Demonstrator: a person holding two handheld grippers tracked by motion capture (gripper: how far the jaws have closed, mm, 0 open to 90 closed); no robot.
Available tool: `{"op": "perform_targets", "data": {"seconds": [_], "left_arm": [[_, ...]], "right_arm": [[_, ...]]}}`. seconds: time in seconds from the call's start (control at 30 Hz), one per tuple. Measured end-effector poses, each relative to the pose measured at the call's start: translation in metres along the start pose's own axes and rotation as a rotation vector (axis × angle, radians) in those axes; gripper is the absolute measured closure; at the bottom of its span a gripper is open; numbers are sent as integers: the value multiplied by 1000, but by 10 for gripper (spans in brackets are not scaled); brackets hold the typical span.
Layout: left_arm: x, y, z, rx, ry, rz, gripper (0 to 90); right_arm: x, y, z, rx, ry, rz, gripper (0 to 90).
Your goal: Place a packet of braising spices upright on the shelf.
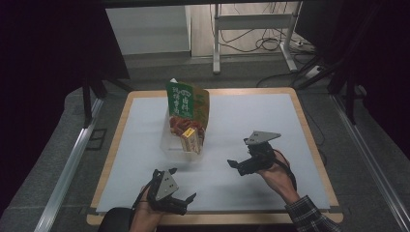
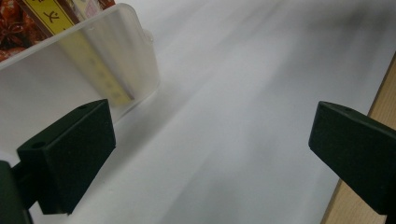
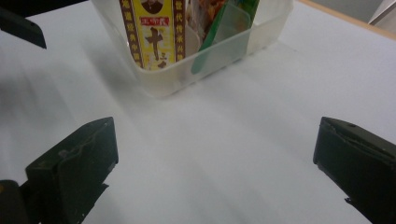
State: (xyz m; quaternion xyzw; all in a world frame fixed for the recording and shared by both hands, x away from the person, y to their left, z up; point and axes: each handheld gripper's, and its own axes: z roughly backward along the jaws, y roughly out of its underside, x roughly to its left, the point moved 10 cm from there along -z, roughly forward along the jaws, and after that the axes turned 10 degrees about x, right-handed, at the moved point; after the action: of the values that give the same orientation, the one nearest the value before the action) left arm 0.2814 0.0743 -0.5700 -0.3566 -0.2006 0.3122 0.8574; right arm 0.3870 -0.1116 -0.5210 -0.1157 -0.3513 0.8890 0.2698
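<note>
Translucent, frosted plastic forms the rectangular bin standing near the middle of the table, whose smooth pale grey-white sheet is framed by a light wooden rim. Inside the bin stand 2 visible packs: a tall, glossy green bag with a crinkled top and a clear lower part showing red-orange contents, and a narrow, flat yellow box printed with dark red borders and black characters, upright against the near wall. Rounded corners and a thin lip mark the bin in the left gripper view, and the right gripper view shows its matte wall with the yellow box pressed behind it. Matte black and blocky, the left gripper is held low near the front edge of the table, jaws spread wide with nothing between them, well short of the bin. Angular and black under a grey 3-cornered plate, the right gripper sits to the right of the bin, apart from it, jaws likewise spread wide and holding nothing.
</note>
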Motion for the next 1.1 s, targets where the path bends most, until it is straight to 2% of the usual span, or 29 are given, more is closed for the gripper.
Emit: {"op": "perform_targets", "data": {"seconds": [0.13, 0.47, 0.67, 1.1], "left_arm": [[0, -1, 0, -11, 7, 16, 0], [0, -1, 0, -10, 12, 22, 0], [1, 1, -1, 4, 3, 11, 0], [2, 1, -1, 5, -3, 15, 0]], "right_arm": [[-1, 5, 3, 5, 6, -4, 0], [-7, 23, 11, 12, 30, -6, 0], [-10, 30, 16, 4, 33, -17, 0], [-10, 40, 30, -4, 53, -17, 0]]}}
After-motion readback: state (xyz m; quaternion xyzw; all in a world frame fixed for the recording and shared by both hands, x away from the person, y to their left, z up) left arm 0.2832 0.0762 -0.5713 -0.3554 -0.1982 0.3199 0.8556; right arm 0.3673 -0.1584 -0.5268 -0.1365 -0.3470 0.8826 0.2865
